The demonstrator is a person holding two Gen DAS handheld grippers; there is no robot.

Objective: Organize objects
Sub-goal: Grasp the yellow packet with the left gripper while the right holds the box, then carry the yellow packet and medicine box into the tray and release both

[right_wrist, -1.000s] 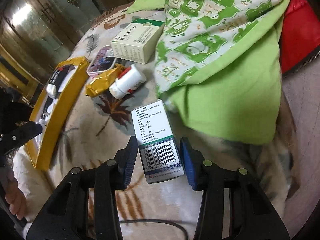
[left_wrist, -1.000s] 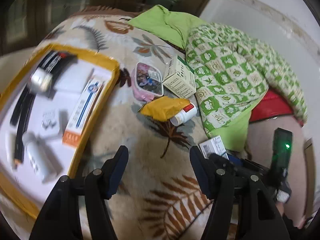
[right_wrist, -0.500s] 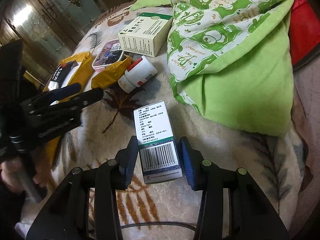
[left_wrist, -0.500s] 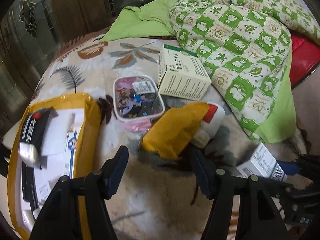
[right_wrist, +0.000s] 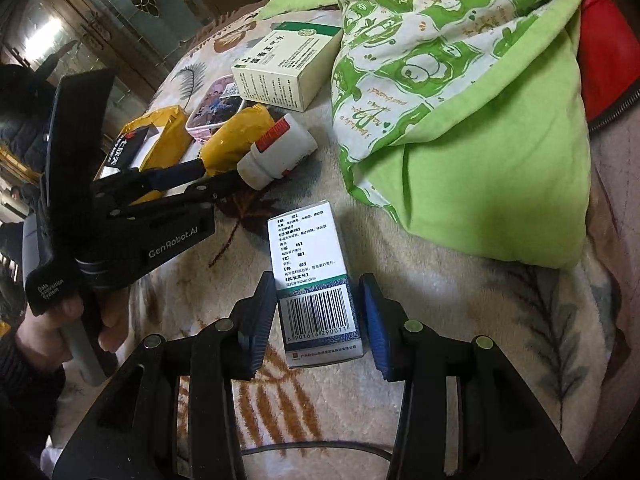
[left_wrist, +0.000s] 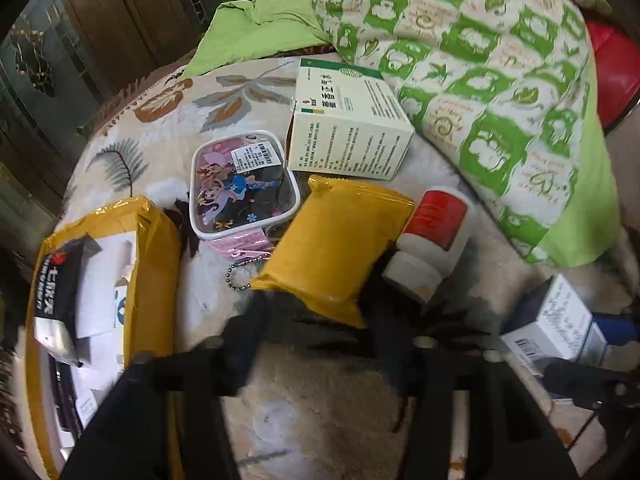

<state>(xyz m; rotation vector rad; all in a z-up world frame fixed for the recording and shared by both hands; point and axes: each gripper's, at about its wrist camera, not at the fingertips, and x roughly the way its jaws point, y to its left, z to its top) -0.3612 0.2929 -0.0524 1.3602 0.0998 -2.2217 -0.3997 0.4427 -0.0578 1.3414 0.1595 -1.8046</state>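
Observation:
My left gripper (left_wrist: 316, 328) is open, its blurred dark fingers straddling the near end of a yellow packet (left_wrist: 332, 240) on the leaf-patterned blanket. The right wrist view shows the left gripper (right_wrist: 218, 172) reaching in from the left to that yellow packet (right_wrist: 236, 140). A white bottle with a red label (left_wrist: 432, 240) lies against the packet's right side. My right gripper (right_wrist: 318, 320) is shut on a small white-and-blue medicine box (right_wrist: 312, 276) with a barcode, low over the blanket. A cartoon pouch (left_wrist: 244, 192) and a larger white-green box (left_wrist: 348, 128) lie behind the packet.
A yellow tray (left_wrist: 156, 240) at the left holds a black packet, white boxes and other items. A green-and-white quilt (left_wrist: 500, 80) is heaped along the right, with something red (left_wrist: 612, 72) behind it. A person's hand (right_wrist: 44, 328) grips the left handle. A cable (right_wrist: 312, 446) runs beneath my right gripper.
The left gripper has swung from over the tray to the right and down, rolling as it went, and now straddles the yellow packet. The right gripper and its box have not moved.

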